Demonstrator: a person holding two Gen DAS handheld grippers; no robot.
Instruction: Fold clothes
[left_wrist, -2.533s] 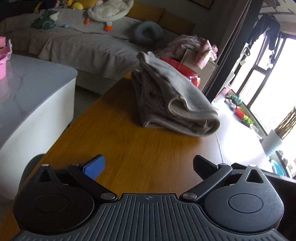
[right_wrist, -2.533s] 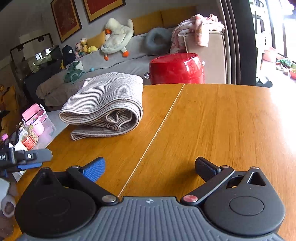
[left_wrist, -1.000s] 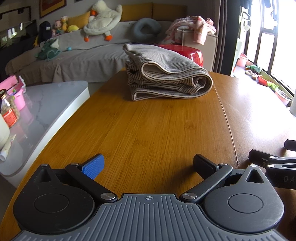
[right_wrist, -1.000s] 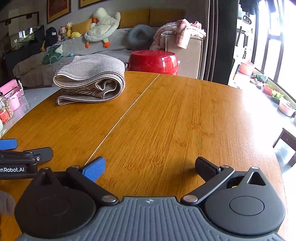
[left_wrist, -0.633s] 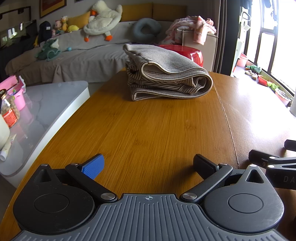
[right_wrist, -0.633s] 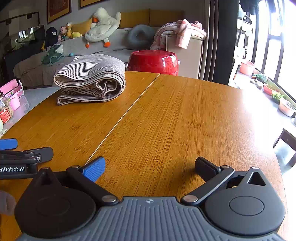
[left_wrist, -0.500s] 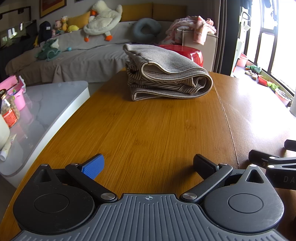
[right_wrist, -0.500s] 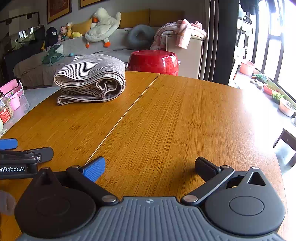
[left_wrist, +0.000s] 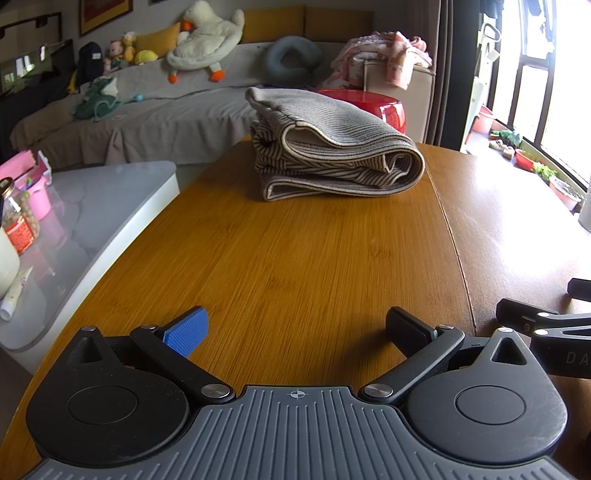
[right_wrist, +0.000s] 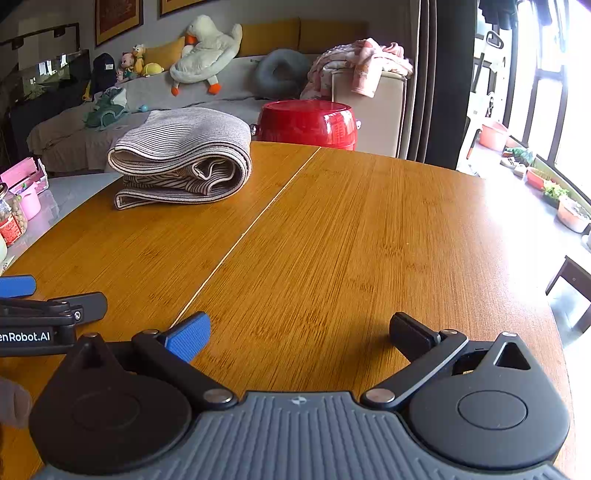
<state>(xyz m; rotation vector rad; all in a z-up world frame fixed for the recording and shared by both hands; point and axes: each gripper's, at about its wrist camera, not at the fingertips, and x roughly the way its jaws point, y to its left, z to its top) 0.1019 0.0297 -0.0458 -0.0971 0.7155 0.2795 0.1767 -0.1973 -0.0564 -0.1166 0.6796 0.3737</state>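
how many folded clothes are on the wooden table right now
1: a striped garment lying folded at the far end of the wooden table, in front of the red pot. Nothing else shows on the tabletop.

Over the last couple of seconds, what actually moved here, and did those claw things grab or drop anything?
Both grippers drew back from the folded garment toward the near edge of the table, and levelled out. The left gripper and right gripper stayed open, taking hold of nothing. The garment kept its place, folded. For the last second, nothing moved.
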